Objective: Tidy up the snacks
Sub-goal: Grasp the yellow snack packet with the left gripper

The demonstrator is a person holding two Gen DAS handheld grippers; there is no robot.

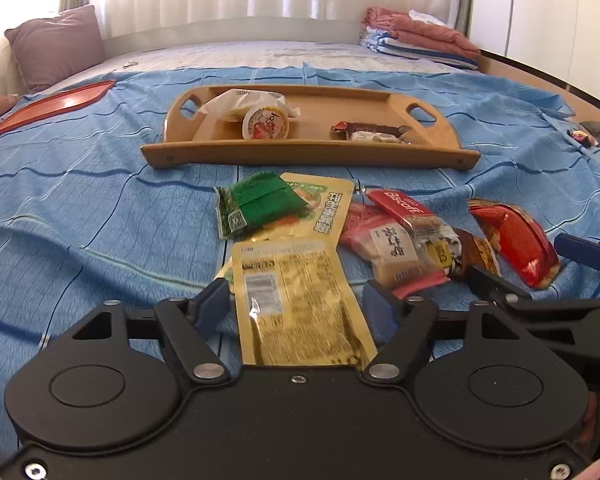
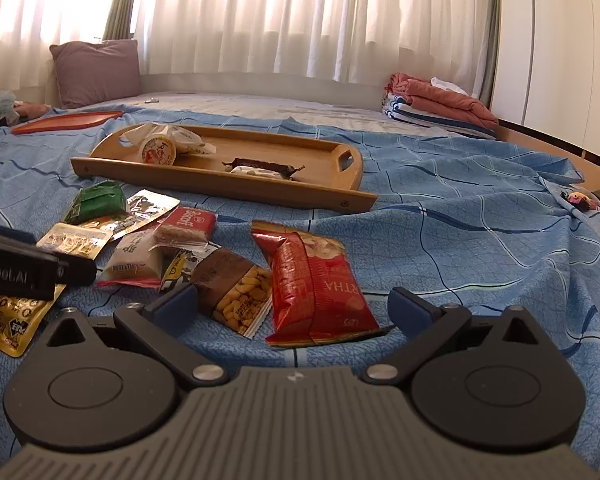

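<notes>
A wooden tray (image 1: 312,152) (image 2: 220,184) lies on the blue bedspread and holds a white wrapped bun, a round cup snack (image 1: 266,124) (image 2: 159,150) and a dark chocolate bar (image 1: 368,130) (image 2: 264,166). Loose snacks lie in front of it. My left gripper (image 1: 296,300) is open around a gold pouch (image 1: 296,300), its blue pads on either side, not touching. My right gripper (image 2: 294,306) is open around a red snack bag (image 2: 316,284) (image 1: 516,240). A peanut pack (image 2: 236,288), a Biscoff pack (image 2: 188,224) (image 1: 404,206) and a green packet (image 1: 256,204) (image 2: 98,198) lie nearby.
A red lid (image 1: 52,106) (image 2: 66,120) lies at the far left. A purple pillow (image 1: 56,46) (image 2: 98,72) and folded towels (image 1: 420,36) (image 2: 440,104) sit at the bed's far side. The right gripper (image 1: 580,272) shows at the left view's right edge.
</notes>
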